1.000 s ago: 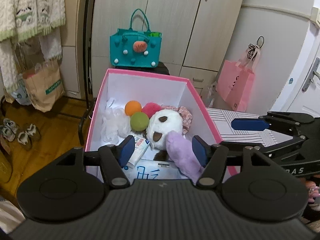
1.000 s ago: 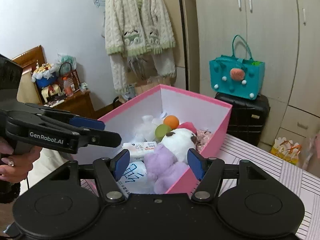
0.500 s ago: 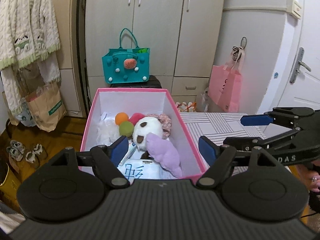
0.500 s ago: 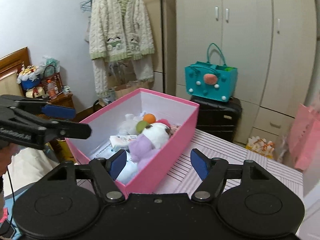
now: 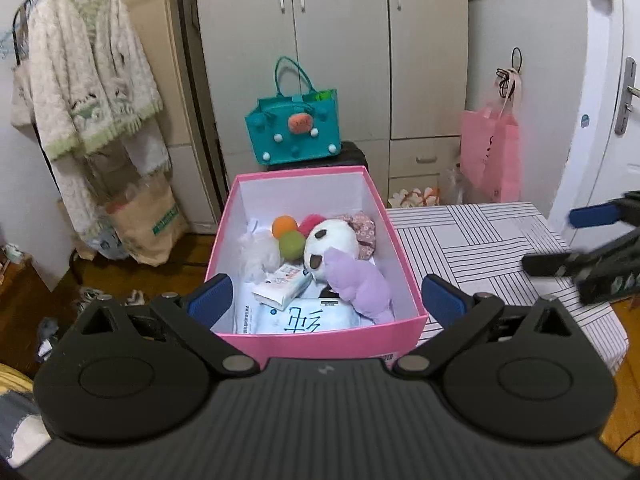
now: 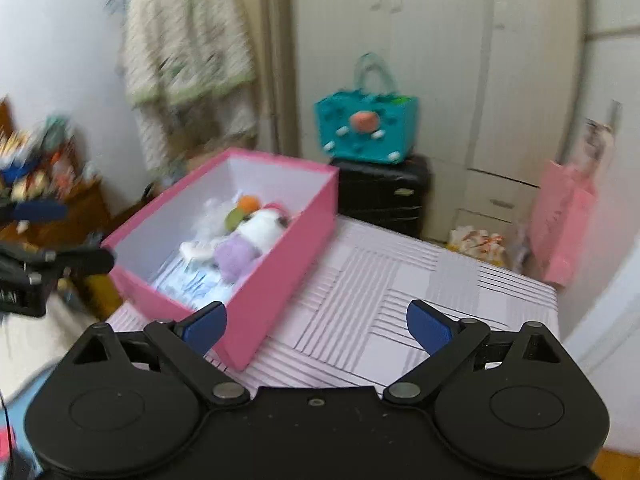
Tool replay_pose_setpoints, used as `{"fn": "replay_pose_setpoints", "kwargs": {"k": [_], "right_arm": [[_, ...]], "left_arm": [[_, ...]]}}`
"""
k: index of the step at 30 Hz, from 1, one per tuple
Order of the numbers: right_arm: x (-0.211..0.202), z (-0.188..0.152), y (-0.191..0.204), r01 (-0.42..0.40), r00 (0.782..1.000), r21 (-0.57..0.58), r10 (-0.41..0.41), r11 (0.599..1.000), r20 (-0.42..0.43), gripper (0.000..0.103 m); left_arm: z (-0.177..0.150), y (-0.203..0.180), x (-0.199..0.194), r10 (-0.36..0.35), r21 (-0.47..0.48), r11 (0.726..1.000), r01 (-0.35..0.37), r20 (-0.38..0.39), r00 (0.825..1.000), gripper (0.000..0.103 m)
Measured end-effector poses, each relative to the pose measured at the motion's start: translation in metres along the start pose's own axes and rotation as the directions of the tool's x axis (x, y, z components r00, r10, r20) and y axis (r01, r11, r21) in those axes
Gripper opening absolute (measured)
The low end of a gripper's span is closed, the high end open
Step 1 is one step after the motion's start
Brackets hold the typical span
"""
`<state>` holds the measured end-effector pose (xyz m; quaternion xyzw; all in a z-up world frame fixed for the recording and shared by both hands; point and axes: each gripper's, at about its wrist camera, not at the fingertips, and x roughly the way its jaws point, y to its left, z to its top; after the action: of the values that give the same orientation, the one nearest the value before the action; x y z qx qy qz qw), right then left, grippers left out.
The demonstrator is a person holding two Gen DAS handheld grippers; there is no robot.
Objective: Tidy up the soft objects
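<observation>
Table [image 5: 472,240], striped cover, sits ahead of both claws; bare stretch is dead ahead of the right gripper [image 6: 316,328], nothing soft lying on it in either view.

Pink box [image 5: 320,338] sits at the table's left end, near wall just past the left gripper [image 5: 326,298], ahead-left of the right one. Looks to hold all the soft stuff, so I judge the sort about done.

Contents, big to small: white wipes pack [image 5: 296,316] nearest the left claw, purple plush [image 5: 360,280] right of centre, panda plush [image 5: 330,242] behind it, white mesh puff [image 5: 258,256] on the left, small tissue pack [image 5: 282,284], green ball [image 5: 291,243], orange ball [image 5: 285,227] farthest back.

Both claws spread wide, holding nothing.

Risks:
- Box seems to sit right at the table's left edge; a bump from the left claw could tip it off.
- Purple plush rides high near the right wall; a snag could drag it out.
- Right view is motion-blurred, so fast swings near the box invite a knock.
</observation>
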<state>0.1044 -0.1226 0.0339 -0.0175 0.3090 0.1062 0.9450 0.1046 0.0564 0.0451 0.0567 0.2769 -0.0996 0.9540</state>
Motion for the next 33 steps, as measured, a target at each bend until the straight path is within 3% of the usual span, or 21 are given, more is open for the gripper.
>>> {"fn": "replay_pose_setpoints", "kwargs": {"k": [5, 9, 14, 21, 30, 33], "right_arm": [[-0.031, -0.025, -0.006, 0.135, 0.985, 0.078, -0.142, 0.988, 0.098, 0.099], [-0.052, -0.044, -0.002, 0.165, 0.975, 0.084, -0.176, 0.983, 0.137, 0.099], [-0.081, -0.068, 0.008, 0.253, 0.943, 0.104, -0.269, 0.962, 0.196, 0.099], [-0.100, -0.093, 0.010, 0.269, 0.933, 0.153, -0.297, 0.951, 0.204, 0.099], [-0.101, -0.106, 0.016, 0.359, 0.902, 0.158, -0.386, 0.920, 0.195, 0.099], [-0.102, -0.108, 0.016, 0.356, 0.902, 0.169, -0.385, 0.919, 0.194, 0.099]], "left_arm": [[-0.017, -0.016, -0.018, -0.004, 0.047, 0.999, 0.001, 0.065, 0.998, 0.102], [-0.033, -0.030, -0.033, -0.005, 0.048, 0.999, -0.001, 0.120, 0.993, 0.102], [-0.050, -0.046, -0.046, 0.024, 0.042, 0.999, -0.032, 0.175, 0.984, 0.102], [-0.066, -0.062, -0.041, -0.017, 0.030, 0.999, 0.013, 0.153, 0.988, 0.102], [-0.075, -0.061, -0.030, 0.036, -0.002, 0.999, -0.036, 0.117, 0.992, 0.102], [-0.075, -0.059, -0.033, 0.054, -0.007, 0.999, -0.054, 0.126, 0.991, 0.102]]}}
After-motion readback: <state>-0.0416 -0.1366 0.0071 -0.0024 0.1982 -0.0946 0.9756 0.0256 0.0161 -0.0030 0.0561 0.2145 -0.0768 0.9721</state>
